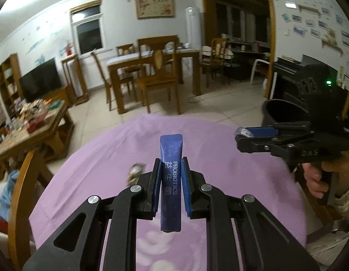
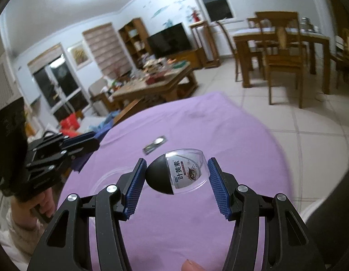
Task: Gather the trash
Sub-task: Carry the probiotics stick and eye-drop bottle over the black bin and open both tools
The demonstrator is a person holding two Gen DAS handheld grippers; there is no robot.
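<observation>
Blue PROBIOTICS sachet (image 1: 170, 180), upright, left claw (image 1: 170, 176) clamped

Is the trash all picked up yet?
Not yet. Nothing visibly sits in the black bin. The left gripper clamps a blue probiotics sachet; the right gripper has an egg-shaped black-and-clear capsule between its fingers. One small crumpled wrapper lies on the purple cloth.

"PROBIOTICS" and "益生菌" on the blue sachet (image 1: 171, 180); "叶黄素" on the capsule-shaped pack (image 2: 177, 172); "DAS" on the right gripper (image 1: 243, 139)
</observation>
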